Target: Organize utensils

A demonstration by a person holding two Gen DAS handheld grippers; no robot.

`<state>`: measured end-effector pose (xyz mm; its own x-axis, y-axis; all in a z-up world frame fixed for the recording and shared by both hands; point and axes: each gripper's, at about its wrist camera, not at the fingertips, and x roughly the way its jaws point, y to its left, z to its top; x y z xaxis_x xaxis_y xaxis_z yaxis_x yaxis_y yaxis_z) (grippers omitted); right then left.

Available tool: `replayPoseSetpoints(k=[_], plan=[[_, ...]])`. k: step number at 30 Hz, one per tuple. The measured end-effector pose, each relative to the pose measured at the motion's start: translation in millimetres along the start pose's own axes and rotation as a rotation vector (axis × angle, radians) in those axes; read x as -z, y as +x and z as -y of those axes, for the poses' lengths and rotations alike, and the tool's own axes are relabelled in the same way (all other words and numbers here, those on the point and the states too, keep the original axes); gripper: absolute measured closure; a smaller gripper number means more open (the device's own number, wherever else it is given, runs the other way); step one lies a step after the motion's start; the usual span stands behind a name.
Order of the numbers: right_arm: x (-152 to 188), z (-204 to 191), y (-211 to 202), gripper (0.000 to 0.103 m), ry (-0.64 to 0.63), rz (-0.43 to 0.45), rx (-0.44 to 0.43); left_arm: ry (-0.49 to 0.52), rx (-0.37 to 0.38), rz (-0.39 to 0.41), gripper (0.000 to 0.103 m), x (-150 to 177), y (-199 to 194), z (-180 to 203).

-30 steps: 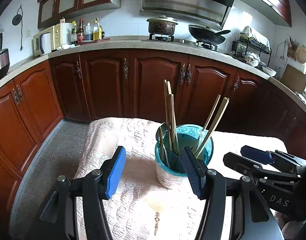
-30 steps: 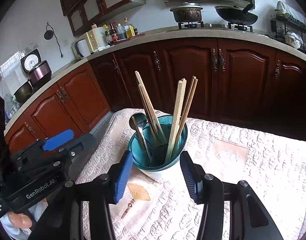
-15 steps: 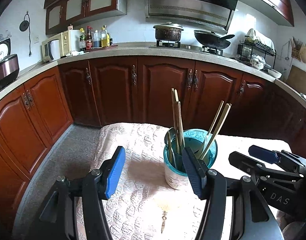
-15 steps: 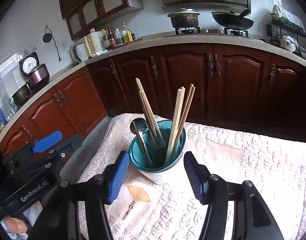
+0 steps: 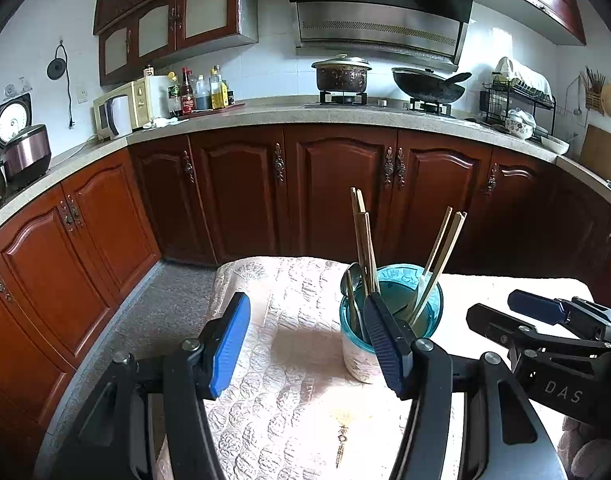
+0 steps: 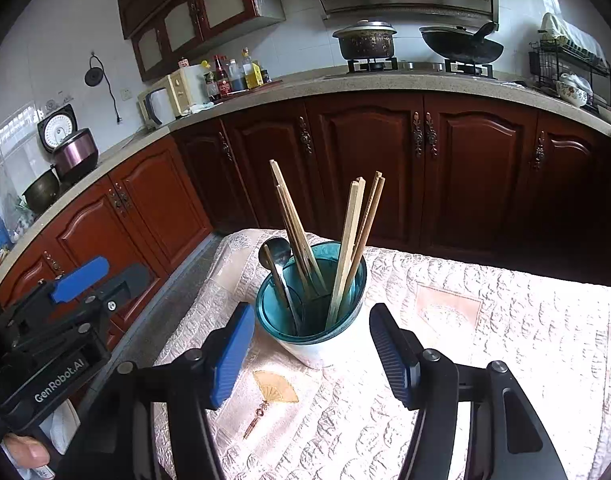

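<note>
Your left gripper [image 5: 307, 340] and right gripper [image 6: 311, 350] both gape wide, empty. Chopsticks [image 6: 347, 248] stand handles-up, splayed, in the holder [image 6: 317, 332] near the bench's far edge.

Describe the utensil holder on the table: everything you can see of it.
The utensil holder is a round cup, translucent teal above, white at its base. It stands upright on the pale quilted tablecloth. Inside lean wooden chopsticks in two bunches and a metal spoon, bowl up. The open right gripper frames it without touching.
</note>
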<state>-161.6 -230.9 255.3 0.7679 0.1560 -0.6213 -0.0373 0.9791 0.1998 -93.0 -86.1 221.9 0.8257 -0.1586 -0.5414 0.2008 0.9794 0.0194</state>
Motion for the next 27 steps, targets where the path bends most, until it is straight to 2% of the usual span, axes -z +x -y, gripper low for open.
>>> replayPoseSetpoints(k=[27], plan=[[1.7,-2.2,0.2,0.038,-0.011,-0.006,0.013,-0.021,-0.013,-0.006,0.043,1.4,1.6,-5.8]])
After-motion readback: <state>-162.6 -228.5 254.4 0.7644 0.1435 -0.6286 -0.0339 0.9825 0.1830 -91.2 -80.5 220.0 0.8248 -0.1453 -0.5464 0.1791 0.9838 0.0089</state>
